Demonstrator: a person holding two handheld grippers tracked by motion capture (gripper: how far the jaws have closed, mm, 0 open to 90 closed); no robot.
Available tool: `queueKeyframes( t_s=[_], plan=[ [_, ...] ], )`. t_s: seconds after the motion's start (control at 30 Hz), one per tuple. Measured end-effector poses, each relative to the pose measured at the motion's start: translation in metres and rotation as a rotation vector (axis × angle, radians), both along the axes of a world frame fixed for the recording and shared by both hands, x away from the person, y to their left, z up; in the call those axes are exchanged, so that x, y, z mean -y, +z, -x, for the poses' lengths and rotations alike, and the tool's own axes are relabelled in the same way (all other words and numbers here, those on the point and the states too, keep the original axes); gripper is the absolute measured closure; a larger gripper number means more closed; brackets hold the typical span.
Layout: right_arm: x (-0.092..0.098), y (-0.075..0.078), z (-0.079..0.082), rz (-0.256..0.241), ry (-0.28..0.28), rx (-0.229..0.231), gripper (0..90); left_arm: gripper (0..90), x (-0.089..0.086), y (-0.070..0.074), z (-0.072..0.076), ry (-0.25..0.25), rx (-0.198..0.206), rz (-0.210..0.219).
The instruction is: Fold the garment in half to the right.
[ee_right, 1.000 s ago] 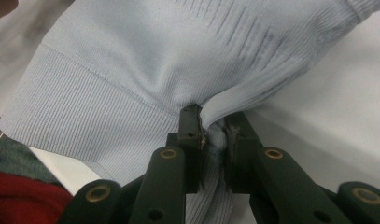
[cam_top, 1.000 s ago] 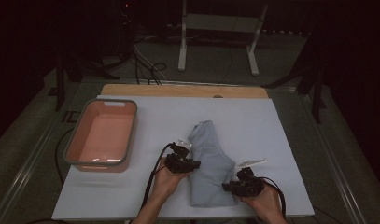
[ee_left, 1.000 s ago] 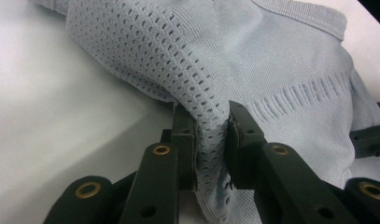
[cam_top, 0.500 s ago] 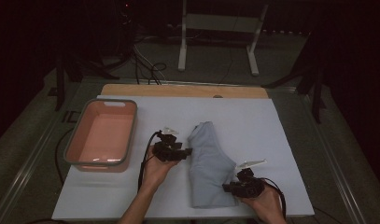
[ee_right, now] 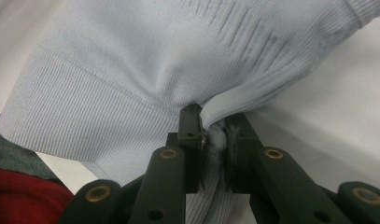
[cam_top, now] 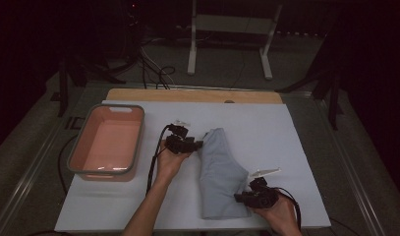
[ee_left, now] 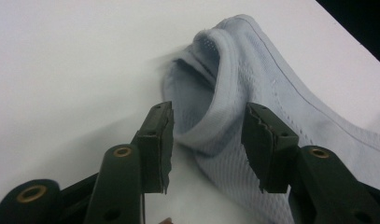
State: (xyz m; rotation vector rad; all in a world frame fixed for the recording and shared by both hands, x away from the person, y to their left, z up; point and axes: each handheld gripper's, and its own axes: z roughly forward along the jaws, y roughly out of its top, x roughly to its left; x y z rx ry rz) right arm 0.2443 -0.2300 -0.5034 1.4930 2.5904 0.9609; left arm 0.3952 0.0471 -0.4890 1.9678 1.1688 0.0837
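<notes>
A pale blue knit garment lies folded on the white table cover, running from the middle toward the near edge. My left gripper stands open at its far left corner, the ribbed collar between the jaws and untouched. My right gripper is shut on a bunched fold of the garment at its near right edge, where the ribbed hem spreads out to the left.
A pink tub with a grey rim stands at the left of the table. A wooden board edge runs along the far side. A white stand and cables sit on the dark floor beyond.
My left gripper has left the garment's near middle and travelled away and to the left, up to the collar corner. The right gripper has stayed put on its fold.
</notes>
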Motion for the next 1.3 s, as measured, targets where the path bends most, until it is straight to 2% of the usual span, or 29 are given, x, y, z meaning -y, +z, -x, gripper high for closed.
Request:
queueKeyframes(
  t_s=[0.13, 0.2, 0.27, 0.33, 0.37, 0.53, 0.57, 0.7, 0.77, 0.83, 0.97, 1.0, 1.07, 1.1, 1.13, 1.17, 1.2, 1.3],
  plan=[
    [0.000, 0.000, 0.000, -0.006, -0.003, -0.005, 79.4, 51.0, 0.008, -0.008, -0.007, -0.016, -0.014, 0.016],
    [0.001, 0.000, 0.000, -0.006, -0.001, -0.005, 79.4, 52.2, 0.012, -0.011, -0.010, -0.025, -0.027, -0.007],
    [0.001, 0.000, -0.001, -0.007, -0.001, -0.005, 79.4, 65.1, 0.014, -0.013, -0.011, -0.050, -0.041, -0.022],
    [0.001, 0.000, 0.000, -0.006, -0.002, -0.005, 79.4, 82.3, 0.015, -0.013, -0.011, -0.051, -0.025, -0.061],
    [0.000, 0.000, 0.000, -0.008, -0.004, -0.006, 79.4, 86.0, 0.015, -0.013, -0.011, -0.051, -0.025, -0.061],
    [0.000, 0.000, 0.000, -0.006, -0.003, -0.007, 79.4, 87.7, 0.011, -0.006, -0.018, -0.038, -0.016, -0.079],
    [0.000, 0.000, 0.000, -0.005, -0.003, -0.007, 79.4, 87.7, 0.006, 0.001, -0.026, -0.014, -0.003, -0.083],
    [0.000, 0.000, 0.000, -0.002, -0.002, -0.005, 79.5, 87.5, 0.004, 0.007, -0.033, 0.012, 0.012, -0.094],
    [0.000, 0.000, 0.000, -0.002, -0.001, -0.004, 79.5, 87.9, 0.002, 0.009, -0.035, 0.054, 0.023, -0.096],
    [0.000, 0.000, 0.000, 0.001, -0.001, -0.003, 79.5, 82.6, -0.002, 0.009, -0.037, 0.085, 0.007, -0.075],
    [0.000, 0.000, 0.000, 0.001, 0.000, -0.003, 79.4, 65.0, -0.005, 0.008, -0.033, 0.076, -0.021, -0.068],
    [0.000, 0.000, 0.000, 0.002, 0.001, -0.001, 79.4, 61.1, -0.006, 0.007, -0.031, 0.066, -0.034, -0.054],
    [0.000, 0.000, 0.000, 0.002, 0.001, -0.001, 79.4, 55.5, -0.005, 0.005, -0.028, 0.053, -0.062, -0.050],
    [0.000, 0.000, 0.000, 0.002, 0.001, -0.001, 79.4, 53.3, -0.005, 0.005, -0.028, 0.053, -0.062, -0.050],
    [0.000, 0.000, 0.000, 0.003, 0.001, -0.001, 79.4, 52.1, -0.005, 0.002, -0.026, 0.041, -0.084, -0.045],
    [0.000, 0.000, 0.000, 0.003, 0.001, -0.001, 79.4, 50.1, -0.005, 0.002, -0.026, 0.041, -0.084, -0.045],
    [0.000, 0.000, 0.000, 0.001, 0.001, -0.001, 79.4, 47.7, -0.006, -0.002, -0.023, 0.038, -0.105, -0.035],
    [0.000, 0.000, 0.000, 0.002, 0.000, -0.002, 79.4, 41.0, -0.007, -0.009, -0.021, 0.043, -0.133, -0.025]
  ],
)
